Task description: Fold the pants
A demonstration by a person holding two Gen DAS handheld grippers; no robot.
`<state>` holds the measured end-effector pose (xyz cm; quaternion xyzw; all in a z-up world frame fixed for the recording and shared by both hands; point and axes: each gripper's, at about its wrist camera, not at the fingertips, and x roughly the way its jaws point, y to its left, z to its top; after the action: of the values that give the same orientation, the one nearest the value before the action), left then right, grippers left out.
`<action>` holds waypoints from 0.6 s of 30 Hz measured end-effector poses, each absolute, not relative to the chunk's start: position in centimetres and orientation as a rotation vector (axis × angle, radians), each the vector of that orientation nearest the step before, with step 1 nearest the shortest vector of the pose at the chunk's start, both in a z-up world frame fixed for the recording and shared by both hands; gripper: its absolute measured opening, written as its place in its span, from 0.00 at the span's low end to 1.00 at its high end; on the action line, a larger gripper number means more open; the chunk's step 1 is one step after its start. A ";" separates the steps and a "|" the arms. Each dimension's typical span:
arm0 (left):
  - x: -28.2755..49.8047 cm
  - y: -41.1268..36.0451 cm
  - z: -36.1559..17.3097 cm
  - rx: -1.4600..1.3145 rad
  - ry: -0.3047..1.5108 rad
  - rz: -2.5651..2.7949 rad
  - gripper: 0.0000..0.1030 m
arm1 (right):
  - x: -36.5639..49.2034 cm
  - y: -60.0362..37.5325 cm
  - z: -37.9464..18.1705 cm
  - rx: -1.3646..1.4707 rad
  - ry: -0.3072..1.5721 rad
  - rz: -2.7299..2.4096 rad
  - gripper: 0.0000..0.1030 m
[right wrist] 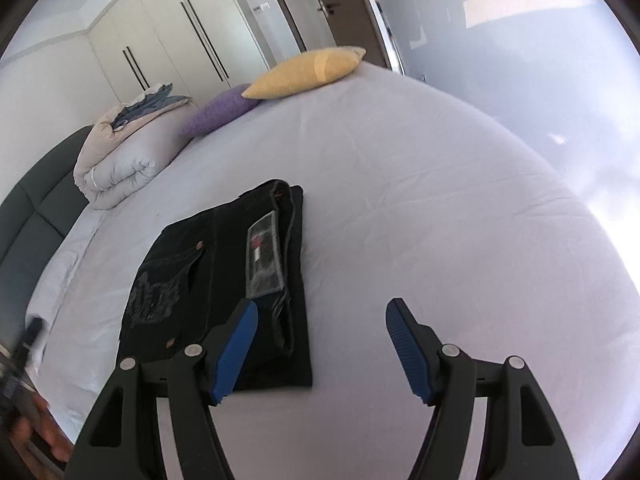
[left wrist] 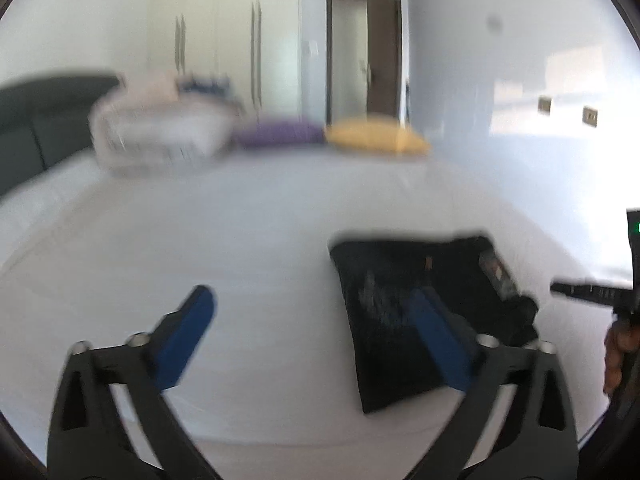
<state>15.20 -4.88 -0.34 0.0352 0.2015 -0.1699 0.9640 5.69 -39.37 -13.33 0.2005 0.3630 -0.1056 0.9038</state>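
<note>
Black pants (right wrist: 224,276) lie folded into a compact rectangle on the white bed sheet (right wrist: 420,200), with a label strip showing on top. In the blurred left wrist view the pants (left wrist: 404,316) sit to the right, partly behind the right blue finger. My left gripper (left wrist: 312,304) is open and empty above the sheet, left of the pants. My right gripper (right wrist: 322,316) is open and empty, its left finger over the pants' near right corner. The right gripper also shows at the right edge of the left wrist view (left wrist: 592,292).
A rolled white duvet (right wrist: 120,164) with clothes on top sits at the far left by the dark headboard (right wrist: 28,216). A purple cushion (right wrist: 220,110) and a yellow cushion (right wrist: 308,70) lie at the far edge. Wardrobes and a door stand behind.
</note>
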 end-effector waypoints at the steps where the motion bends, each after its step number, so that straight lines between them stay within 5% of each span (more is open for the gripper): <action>1: 13.9 -4.7 0.7 0.076 0.351 -0.337 1.00 | 4.9 -38.8 -12.9 0.398 0.735 -0.226 0.71; 8: 6.5 -2.5 7.0 0.027 0.156 -0.244 1.00 | -1.1 -35.2 -7.3 0.252 0.499 -0.330 1.00; 18: -0.9 -2.7 10.7 0.170 0.105 -0.249 1.00 | -7.7 -31.0 2.6 0.049 0.195 -0.341 1.00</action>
<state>-0.86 -2.75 10.71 0.0848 0.0523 -0.1239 0.9873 -7.70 -30.98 2.64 0.0241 0.0971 -0.1696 0.9804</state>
